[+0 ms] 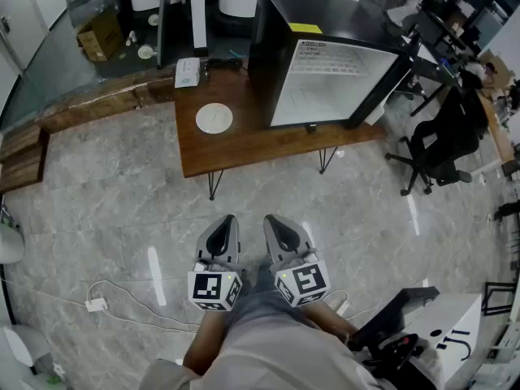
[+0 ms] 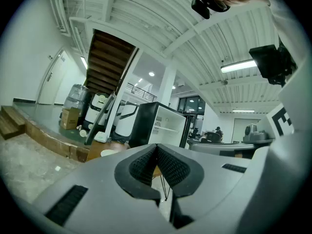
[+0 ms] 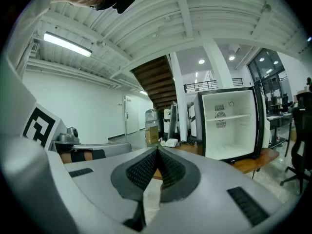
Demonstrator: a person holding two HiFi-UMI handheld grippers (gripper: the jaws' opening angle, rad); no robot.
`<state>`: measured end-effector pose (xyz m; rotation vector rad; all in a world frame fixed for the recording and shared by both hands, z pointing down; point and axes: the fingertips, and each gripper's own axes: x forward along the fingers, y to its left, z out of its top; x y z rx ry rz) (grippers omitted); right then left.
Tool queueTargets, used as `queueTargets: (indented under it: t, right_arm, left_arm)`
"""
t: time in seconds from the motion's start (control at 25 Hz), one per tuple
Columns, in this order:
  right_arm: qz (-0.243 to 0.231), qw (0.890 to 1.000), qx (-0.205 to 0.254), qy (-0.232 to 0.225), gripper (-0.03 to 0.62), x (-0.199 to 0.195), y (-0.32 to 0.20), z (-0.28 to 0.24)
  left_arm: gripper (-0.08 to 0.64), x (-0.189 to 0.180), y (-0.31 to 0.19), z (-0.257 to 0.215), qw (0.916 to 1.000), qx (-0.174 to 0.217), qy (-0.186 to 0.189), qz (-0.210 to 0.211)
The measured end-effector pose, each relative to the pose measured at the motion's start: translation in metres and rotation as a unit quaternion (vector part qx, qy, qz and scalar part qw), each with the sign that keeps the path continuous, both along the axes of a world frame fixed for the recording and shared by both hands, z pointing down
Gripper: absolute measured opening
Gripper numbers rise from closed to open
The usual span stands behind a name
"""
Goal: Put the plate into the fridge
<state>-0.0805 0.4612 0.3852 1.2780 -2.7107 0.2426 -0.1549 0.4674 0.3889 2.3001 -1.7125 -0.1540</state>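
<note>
Grey marble floor with a low brown wooden table (image 1: 244,146) ahead. Round white plate (image 1: 214,118) sat on the table, just left of the black mini fridge (image 1: 280,47), door open. Left gripper (image 1: 225,221) and right gripper (image 1: 272,221) were held well short of the table, jaws together, both empty

Plate and fridge, both on the wooden surface (image 1: 244,149).
Round white plate (image 1: 214,118) lies flat on the left half, near the middle. Black fridge (image 1: 325,80) stands upright just right of it, not touching, door swung open to the right, white interior and one shelf showing.
</note>
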Motion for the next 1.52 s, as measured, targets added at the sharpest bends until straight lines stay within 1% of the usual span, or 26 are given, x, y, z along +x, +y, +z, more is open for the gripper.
queueTargets:
  t: [0.24,0.32,0.48,0.68,0.8,0.96,1.04,1.16,1.24,1.32,1.4,1.52]
  right_arm:
    - [0.0,1.0,-0.004,0.002,0.017,-0.009,-0.017,0.005]
    - [-0.001,1.0,-0.007,0.004,0.017,-0.007,-0.024,0.008]
    - [-0.015,1.0,-0.01,0.016,0.017,0.002,-0.048,0.02]
    - [-0.033,0.999,-0.026,0.027,0.018,0.028,-0.103,0.037]
    - [-0.037,0.999,-0.029,0.025,0.018,0.047,-0.146,0.04]
    - [-0.057,0.998,-0.038,0.013,0.018,0.066,-0.202,0.038]
    - [-0.06,0.997,-0.039,0.002,0.018,0.074,-0.231,0.033]
    - [-0.061,0.997,-0.051,-0.011,0.018,0.078,-0.27,0.034]
    - [-0.066,0.996,-0.055,-0.014,0.018,0.071,-0.293,0.036]
    - [-0.074,0.996,-0.057,-0.007,0.018,0.054,-0.315,0.041]
    - [-0.082,0.995,-0.062,0.005,0.018,0.025,-0.338,0.051]
    - [-0.088,0.993,-0.075,0.029,0.018,-0.03,-0.382,0.071]
  left_arm:
    - [0.018,-0.011,-0.017,0.004,1.0,-0.004,0.004,-0.002]
    - [0.018,-0.009,-0.025,0.008,0.9999,-0.008,0.007,-0.005]
    - [0.018,0.007,-0.054,0.02,0.9998,-0.016,0.012,-0.002]
    - [0.018,0.038,-0.112,0.032,0.9997,-0.023,0.009,-0.005]
    - [0.018,0.053,-0.154,0.033,0.9996,-0.026,-0.003,-0.008]
    - [0.018,0.067,-0.214,0.028,0.9993,-0.029,-0.024,-0.006]
    - [0.018,0.063,-0.242,0.021,0.9983,-0.035,-0.042,-0.021]
    - [0.018,0.045,-0.273,0.017,0.9954,-0.044,-0.065,-0.056]
    - [0.018,0.029,-0.296,0.018,0.9932,-0.047,-0.076,-0.074]
    - [0.018,0.014,-0.318,0.024,0.992,-0.05,-0.084,-0.079]
    - [0.02,-0.004,-0.342,0.037,0.9912,-0.054,-0.095,-0.073]
    - [0.02,-0.043,-0.387,0.064,0.9913,-0.07,-0.1,-0.051]
